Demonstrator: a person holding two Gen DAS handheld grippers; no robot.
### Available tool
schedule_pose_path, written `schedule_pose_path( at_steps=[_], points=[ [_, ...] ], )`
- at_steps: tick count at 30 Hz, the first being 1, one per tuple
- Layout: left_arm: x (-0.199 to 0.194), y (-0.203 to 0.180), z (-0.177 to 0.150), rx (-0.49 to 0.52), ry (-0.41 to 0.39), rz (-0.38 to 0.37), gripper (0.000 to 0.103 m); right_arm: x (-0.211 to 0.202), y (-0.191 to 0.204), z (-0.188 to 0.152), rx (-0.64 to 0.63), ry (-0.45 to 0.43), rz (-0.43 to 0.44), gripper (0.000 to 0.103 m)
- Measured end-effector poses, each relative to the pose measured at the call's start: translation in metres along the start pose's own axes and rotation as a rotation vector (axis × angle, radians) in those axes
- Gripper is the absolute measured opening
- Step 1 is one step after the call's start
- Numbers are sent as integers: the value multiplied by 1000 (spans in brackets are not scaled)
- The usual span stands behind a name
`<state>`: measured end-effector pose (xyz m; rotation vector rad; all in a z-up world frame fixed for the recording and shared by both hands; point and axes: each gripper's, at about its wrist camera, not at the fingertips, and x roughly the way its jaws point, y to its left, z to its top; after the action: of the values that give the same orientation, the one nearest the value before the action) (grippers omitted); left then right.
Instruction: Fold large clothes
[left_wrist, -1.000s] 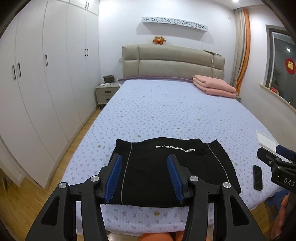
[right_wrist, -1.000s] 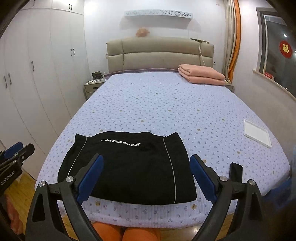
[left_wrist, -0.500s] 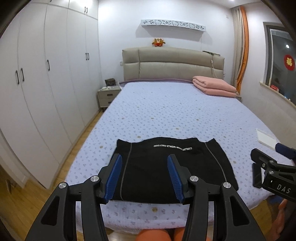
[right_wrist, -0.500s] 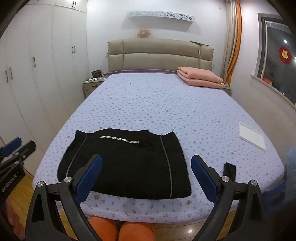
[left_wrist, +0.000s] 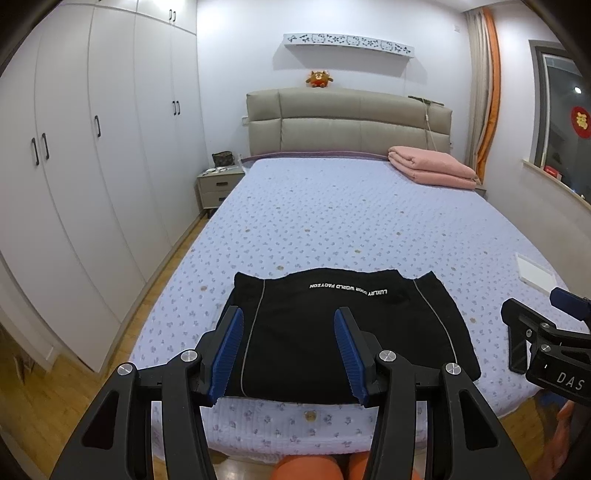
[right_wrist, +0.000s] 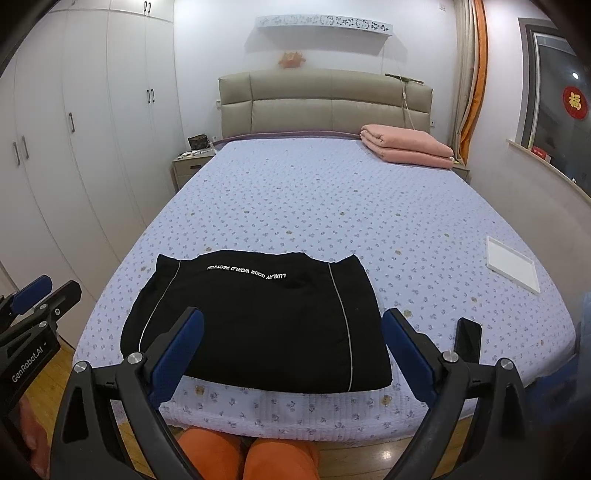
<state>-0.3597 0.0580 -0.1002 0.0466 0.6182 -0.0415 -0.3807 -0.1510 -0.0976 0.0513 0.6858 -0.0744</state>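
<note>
A black garment (left_wrist: 343, 332) lies folded into a flat rectangle on the near end of the bed (left_wrist: 351, 221), close to the foot edge, with white piping down both sides and a line of white lettering along its far edge. In the right wrist view the same garment (right_wrist: 258, 317) sits left of centre on the floral lilac bedspread (right_wrist: 332, 206).

The left claw (left_wrist: 288, 350) hangs above the near edge of the garment with its blue pads apart and nothing between them. The right claw (right_wrist: 291, 354) is spread wider still, also holding nothing, over the garment's near right corner.

A dark phone (right_wrist: 467, 339) lies on the bed just right of the garment, and a white flat tray (right_wrist: 511, 264) lies farther right. A folded pink blanket (left_wrist: 432, 168) rests at the far right by the padded headboard (left_wrist: 347, 125). White wardrobes (left_wrist: 92, 147) line the left wall, and a nightstand (left_wrist: 218, 184) stands at the far left of the bed.
</note>
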Motion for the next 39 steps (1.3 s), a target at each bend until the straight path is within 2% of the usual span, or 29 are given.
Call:
schedule_pose_path(
  at_steps=[32, 39],
  points=[
    [1, 7, -7, -19, 11, 12, 53, 3, -2, -7, -14, 31, 34, 98],
    [-3, 6, -9, -19, 7, 41, 53, 0, -1, -11, -33, 33, 43, 98]
  ],
)
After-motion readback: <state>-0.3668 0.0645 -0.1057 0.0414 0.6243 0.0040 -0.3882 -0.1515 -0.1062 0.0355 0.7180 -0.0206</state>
